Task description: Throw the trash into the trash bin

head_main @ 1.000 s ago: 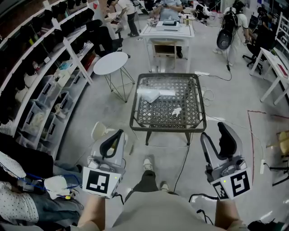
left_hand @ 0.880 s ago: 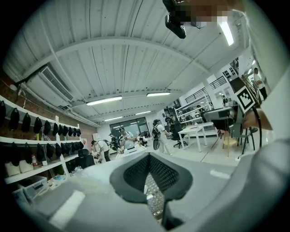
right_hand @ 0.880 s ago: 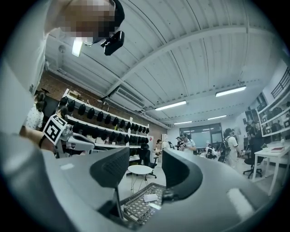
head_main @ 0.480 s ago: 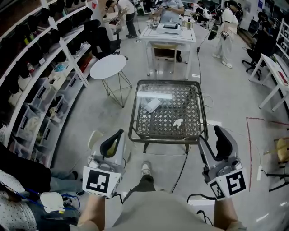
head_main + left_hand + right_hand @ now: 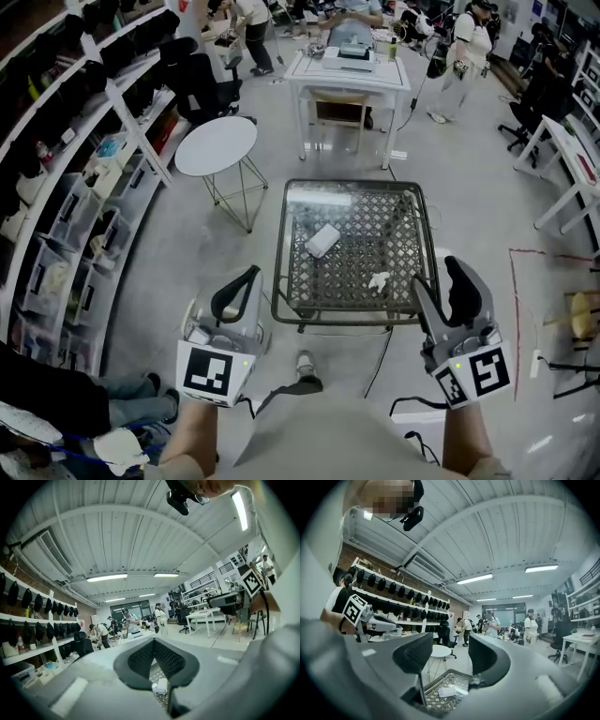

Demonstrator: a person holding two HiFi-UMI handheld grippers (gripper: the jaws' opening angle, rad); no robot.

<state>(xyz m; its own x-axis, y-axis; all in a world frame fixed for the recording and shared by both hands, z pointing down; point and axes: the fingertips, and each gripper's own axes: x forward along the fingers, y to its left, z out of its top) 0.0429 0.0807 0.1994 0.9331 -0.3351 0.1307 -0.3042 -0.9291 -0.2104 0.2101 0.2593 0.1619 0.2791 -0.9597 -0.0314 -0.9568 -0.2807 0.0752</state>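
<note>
A low table (image 5: pixel 281 281) with a glass top over a woven mesh stands ahead of me. On it lie a flat white piece of trash (image 5: pixel 323 240) and a small crumpled white scrap (image 5: pixel 379 279). My left gripper (image 5: pixel 249 277) is held near the table's front left corner, its jaws shut with nothing in them. My right gripper (image 5: pixel 439 281) hovers by the front right corner, open and empty. In the left gripper view the closed pads (image 5: pixel 140 656) frame the flat white piece (image 5: pixel 161 685). The right gripper (image 5: pixel 450 660) looks over the table (image 5: pixel 433 682) and the white piece (image 5: pixel 446 691).
A round white side table (image 5: pixel 216 145) stands at the back left, with shelves (image 5: pixel 84 141) along the left wall. Behind the low table is a white desk (image 5: pixel 349 70) with people around it. A cable (image 5: pixel 380 347) and a red tape line (image 5: pixel 514 309) run on the floor.
Both grippers have moved forward together toward the low table, which now lies closer and lower in the head view. Neither gripper's jaws have visibly changed.
</note>
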